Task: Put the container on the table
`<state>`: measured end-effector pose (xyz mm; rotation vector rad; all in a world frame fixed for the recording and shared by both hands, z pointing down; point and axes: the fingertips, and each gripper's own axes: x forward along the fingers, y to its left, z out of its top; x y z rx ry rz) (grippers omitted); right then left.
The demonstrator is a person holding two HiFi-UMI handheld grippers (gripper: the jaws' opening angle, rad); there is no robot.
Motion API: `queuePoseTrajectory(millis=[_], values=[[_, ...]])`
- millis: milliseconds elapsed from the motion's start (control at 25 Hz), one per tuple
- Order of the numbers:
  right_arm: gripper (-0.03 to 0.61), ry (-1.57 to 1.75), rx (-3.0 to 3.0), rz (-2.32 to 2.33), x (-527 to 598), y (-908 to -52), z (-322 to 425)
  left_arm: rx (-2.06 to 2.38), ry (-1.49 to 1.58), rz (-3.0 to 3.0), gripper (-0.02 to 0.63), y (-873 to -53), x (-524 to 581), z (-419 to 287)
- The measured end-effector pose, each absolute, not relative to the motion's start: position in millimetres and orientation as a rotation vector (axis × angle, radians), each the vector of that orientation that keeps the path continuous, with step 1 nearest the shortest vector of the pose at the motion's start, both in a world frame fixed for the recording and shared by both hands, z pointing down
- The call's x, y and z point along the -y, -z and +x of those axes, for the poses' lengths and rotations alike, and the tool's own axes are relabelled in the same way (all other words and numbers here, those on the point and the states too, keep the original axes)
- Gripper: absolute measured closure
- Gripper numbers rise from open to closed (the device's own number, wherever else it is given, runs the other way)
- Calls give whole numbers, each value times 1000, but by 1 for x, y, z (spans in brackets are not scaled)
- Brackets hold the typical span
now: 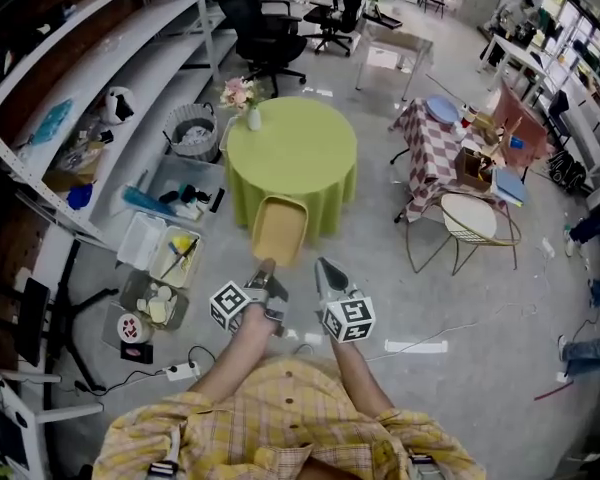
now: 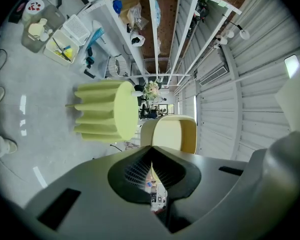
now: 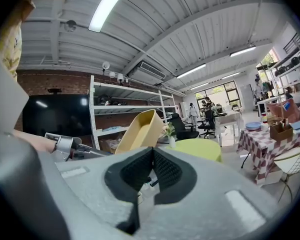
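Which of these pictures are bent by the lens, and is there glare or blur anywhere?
Head view: strong fisheye, the shelving bows; sharp, evenly lit. Left gripper view: rolled sideways, the green table on edge; glare streaks on the floor; the container sharp. Right gripper view: the ceiling light is blown out, corners black.

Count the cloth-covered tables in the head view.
2. A round table under a lime-green cloth stands mid-floor, straight ahead; a table under a red-and-white checked cloth stands to its right. Desks farther back look bare; more may be hidden.
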<state>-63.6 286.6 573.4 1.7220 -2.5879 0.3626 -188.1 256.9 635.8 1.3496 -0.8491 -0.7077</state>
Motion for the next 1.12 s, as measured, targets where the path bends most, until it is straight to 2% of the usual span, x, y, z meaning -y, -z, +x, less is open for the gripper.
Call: queuePoseTrajectory(millis=[520, 1120], values=[[580, -387, 2597, 1703, -283, -589, -26, 870, 686, 1324, 600, -654, -261, -150], [580, -370, 2572, 1648, -192, -606, -2, 856, 710, 1300, 600, -669, -171, -117]])
